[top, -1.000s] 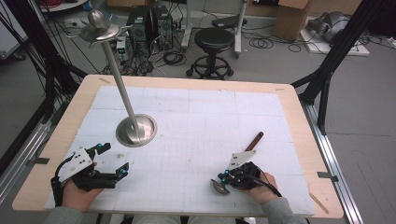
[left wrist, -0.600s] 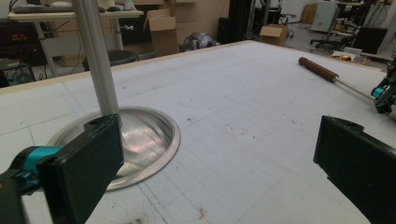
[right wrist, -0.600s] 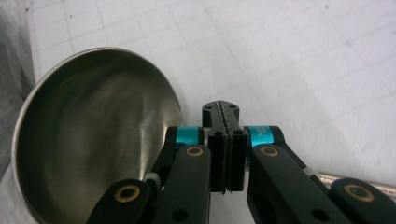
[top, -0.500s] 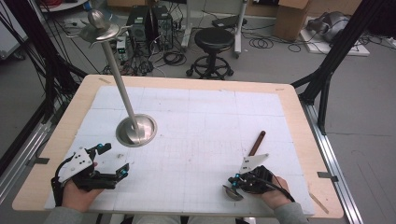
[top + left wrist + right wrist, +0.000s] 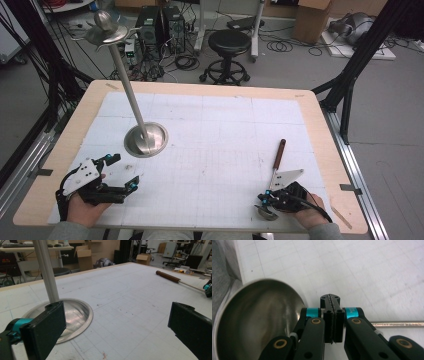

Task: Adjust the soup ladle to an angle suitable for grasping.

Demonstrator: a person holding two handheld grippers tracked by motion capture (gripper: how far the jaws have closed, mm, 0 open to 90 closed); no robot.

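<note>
Two things have shifted: the right gripper (image 5: 262, 200), jaws pressed together with nothing seen between them, and the ladle (image 5: 280, 150) under it now lie nearer the table's near right corner, handle pointing to the far edge; lifting remains undone

ladle (image 5: 254, 322) bowl cut off at left edge, its shaft passing behind right gripper (image 5: 331, 315)

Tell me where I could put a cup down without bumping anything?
The white gridded mat is bare across its middle and far side, between the pole stand's round steel base and the wooden-handled steel ladle. The near edge is crowded: left gripper, right gripper by the ladle's bowl.
</note>
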